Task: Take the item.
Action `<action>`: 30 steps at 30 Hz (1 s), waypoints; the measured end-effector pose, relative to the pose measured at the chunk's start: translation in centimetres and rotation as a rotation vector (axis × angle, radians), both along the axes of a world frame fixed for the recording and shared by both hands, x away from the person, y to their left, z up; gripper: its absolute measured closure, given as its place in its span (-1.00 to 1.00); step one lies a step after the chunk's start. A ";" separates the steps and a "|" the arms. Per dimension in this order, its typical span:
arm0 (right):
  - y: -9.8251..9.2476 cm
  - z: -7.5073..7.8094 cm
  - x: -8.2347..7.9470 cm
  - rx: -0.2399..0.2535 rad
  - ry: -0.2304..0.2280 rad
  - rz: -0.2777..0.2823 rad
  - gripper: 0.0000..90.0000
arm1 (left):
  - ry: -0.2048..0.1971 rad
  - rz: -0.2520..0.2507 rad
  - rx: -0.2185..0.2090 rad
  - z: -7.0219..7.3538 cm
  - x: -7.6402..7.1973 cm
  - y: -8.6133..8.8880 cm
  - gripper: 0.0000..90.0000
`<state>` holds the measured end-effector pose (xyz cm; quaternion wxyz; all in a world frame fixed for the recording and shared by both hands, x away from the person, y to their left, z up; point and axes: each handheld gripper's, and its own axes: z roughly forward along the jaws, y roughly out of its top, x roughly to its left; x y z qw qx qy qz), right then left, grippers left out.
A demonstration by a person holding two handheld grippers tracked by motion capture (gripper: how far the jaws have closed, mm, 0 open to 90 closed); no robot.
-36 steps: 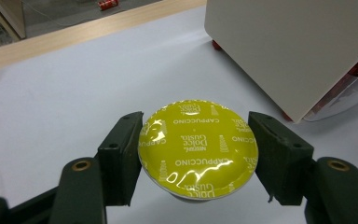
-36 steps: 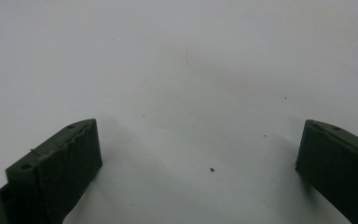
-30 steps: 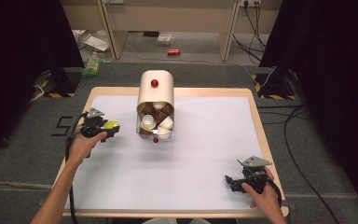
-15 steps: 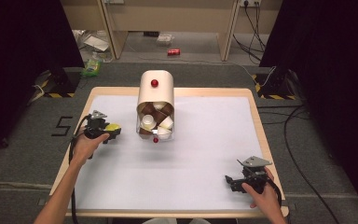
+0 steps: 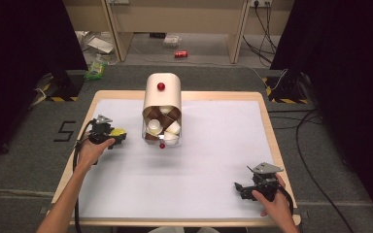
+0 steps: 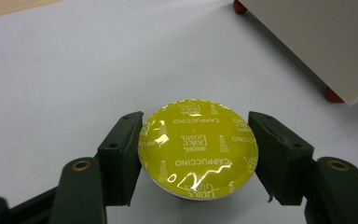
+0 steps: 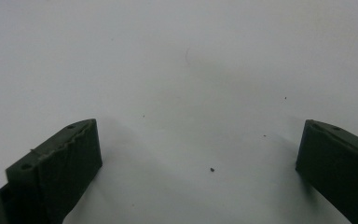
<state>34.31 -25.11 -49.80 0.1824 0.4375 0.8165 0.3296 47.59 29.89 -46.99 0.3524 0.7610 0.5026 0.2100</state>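
Observation:
A yellow-lidded coffee capsule [image 6: 198,148], printed "Cappuccino", sits between the two black jaws of my left gripper [image 6: 196,151], which is shut on its sides. In the high view that gripper [image 5: 119,136] rests at the table's left side with the yellow capsule [image 5: 117,132] at its tip, left of the cream capsule dispenser [image 5: 162,97]. The dispenser lies on the white mat, its open mouth showing several brown and white capsules [image 5: 161,127]. My right gripper [image 7: 200,154] stands open over bare mat with nothing between its jaws; it shows near the front right corner [image 5: 238,187].
The white mat [image 5: 213,145] covers a wooden table [image 5: 270,127]. The dispenser's cream wall [image 6: 317,42] with red feet rises at the upper right of the left gripper view. A red can [image 5: 180,54] and litter lie on the floor behind the table.
My left hand has shifted slightly with the capsule held; the right gripper has stayed in place.

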 end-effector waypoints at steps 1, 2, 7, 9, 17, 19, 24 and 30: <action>0.0 0.0 0.0 0.000 0.000 0.000 -0.99 | 0.001 0.000 0.004 0.0 0.0 0.0 -0.16; 0.0 0.0 0.0 0.000 0.000 0.000 -0.99 | 0.003 -0.002 0.004 -0.1 0.1 0.0 -0.16; 0.0 0.0 0.0 0.000 0.000 0.000 -0.99 | 0.006 -0.002 0.011 -0.3 0.2 -0.1 -0.16; 0.0 0.0 0.0 0.000 0.000 0.000 -0.99 | 0.009 -0.002 0.015 -0.4 0.2 -0.2 -0.16; 0.0 0.0 0.0 0.000 0.000 0.000 -0.99 | 0.015 0.003 0.020 -0.8 0.4 0.0 -0.16; 0.0 0.0 0.0 0.000 0.000 0.000 -0.99 | 0.015 0.004 0.020 -0.9 0.4 0.1 -0.16; 0.0 0.0 0.0 0.000 0.000 0.000 -0.99 | 0.001 -0.008 0.020 -0.8 0.2 0.1 -0.25; 0.0 0.0 0.0 -0.001 -0.001 0.001 -0.99 | 0.020 0.002 0.022 -0.7 -0.2 0.2 -0.55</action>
